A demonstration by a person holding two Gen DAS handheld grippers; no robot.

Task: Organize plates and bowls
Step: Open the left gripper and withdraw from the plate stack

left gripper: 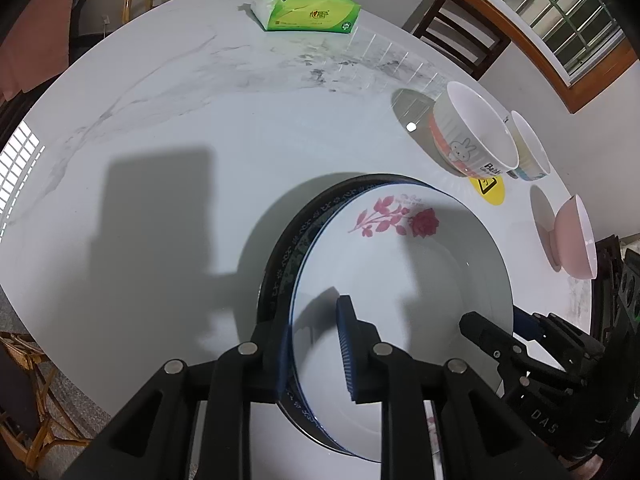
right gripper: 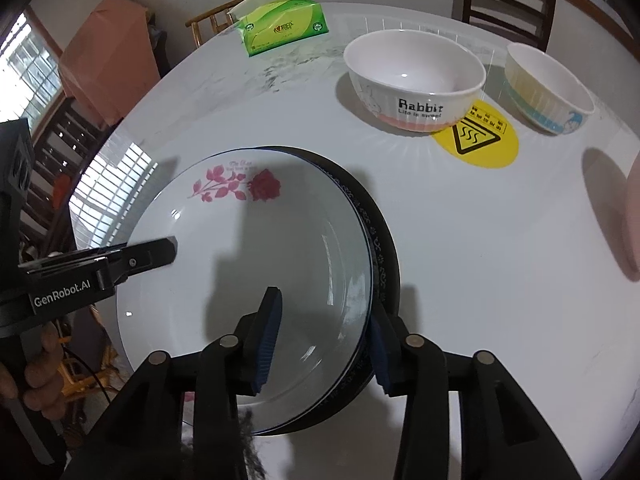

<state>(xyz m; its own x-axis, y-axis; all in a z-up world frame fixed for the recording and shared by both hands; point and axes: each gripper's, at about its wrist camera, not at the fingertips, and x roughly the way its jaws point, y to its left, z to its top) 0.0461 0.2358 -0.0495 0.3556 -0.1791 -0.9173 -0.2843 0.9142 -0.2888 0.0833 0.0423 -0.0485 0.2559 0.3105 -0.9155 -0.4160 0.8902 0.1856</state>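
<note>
A white plate with a red rose (left gripper: 400, 280) (right gripper: 248, 280) lies on top of a dark blue-patterned plate (left gripper: 288, 256) (right gripper: 380, 248) on the marble table. My left gripper (left gripper: 316, 352) straddles the left rim of the stack, one finger inside the white plate, one outside. My right gripper (right gripper: 324, 344) straddles the right rim the same way. Both jaws stand apart around the rims; I cannot tell if the pads press them. A Rabbit bowl (left gripper: 476, 132) (right gripper: 416, 80), a yellow-striped bowl (left gripper: 528, 148) (right gripper: 548, 88) and a pink bowl (left gripper: 576, 236) (right gripper: 634, 216) stand beyond.
A green tissue pack (left gripper: 308, 8) (right gripper: 280, 28) sits at the table's far side. A yellow hot-surface sticker (left gripper: 488, 190) (right gripper: 480, 140) lies by the Rabbit bowl. Wooden chairs (left gripper: 460, 36) (right gripper: 508, 0) stand around the table (left gripper: 200, 120).
</note>
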